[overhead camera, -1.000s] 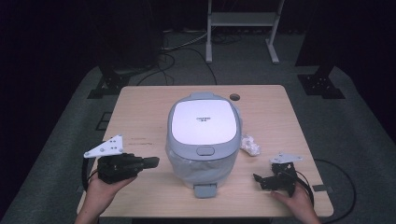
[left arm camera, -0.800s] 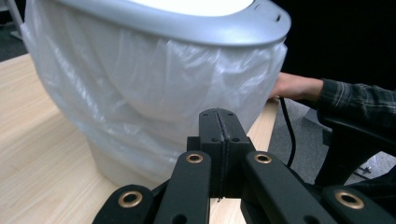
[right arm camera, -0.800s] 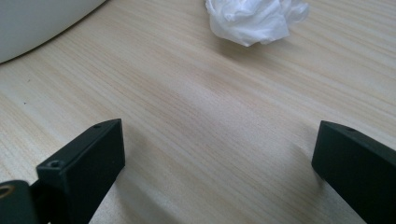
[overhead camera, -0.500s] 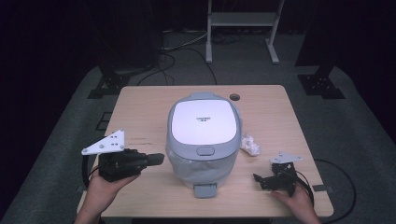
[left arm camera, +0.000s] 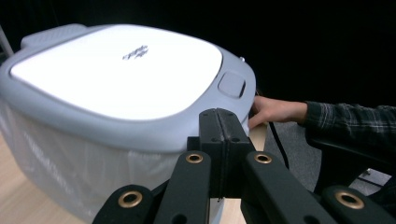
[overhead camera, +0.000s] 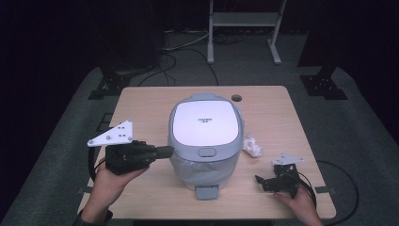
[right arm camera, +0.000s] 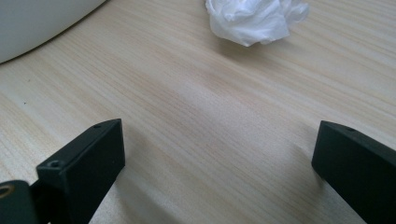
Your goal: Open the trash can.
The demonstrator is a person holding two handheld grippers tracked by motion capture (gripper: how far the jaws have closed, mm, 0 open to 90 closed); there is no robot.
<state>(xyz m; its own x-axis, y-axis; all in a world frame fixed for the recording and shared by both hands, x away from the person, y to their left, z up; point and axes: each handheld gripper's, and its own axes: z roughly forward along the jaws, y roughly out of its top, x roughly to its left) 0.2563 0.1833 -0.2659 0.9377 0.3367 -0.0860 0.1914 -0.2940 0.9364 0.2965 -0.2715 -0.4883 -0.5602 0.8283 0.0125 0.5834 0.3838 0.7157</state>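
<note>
Left gripper [overhead camera: 162, 151]: jaws pressed flat together, nothing between them. Held level above the table [overhead camera: 141, 103], tips pointing at the left flank of the bin [overhead camera: 204, 141], just beside the lid rim. From the left gripper view the closed tips [left arm camera: 219, 135] sit right under the rim edge; can't tell whether they touch it.

Right gripper [overhead camera: 263, 181]: jaws wide apart, holding nothing. It rests low at the near right part of the table. In the right gripper view both pads [right arm camera: 91, 154] frame bare wood, with the crumpled tissue [right arm camera: 254, 18] well ahead of them, no contact.

Bin: grey body, white flat lid [overhead camera: 204, 123] closed, push-button at the near edge of the lid, a pedal [overhead camera: 206, 192] sticking out at the base toward the person, a translucent liner showing below the rim. It stands mid-table, between the two grippers.

Counts: two grippers, one bin, one tissue wad [overhead camera: 251, 147] just right of the bin, one round hole [overhead camera: 236, 98] in the tabletop behind it. Farther back: a white metal stand [overhead camera: 244, 21] on the floor.
</note>
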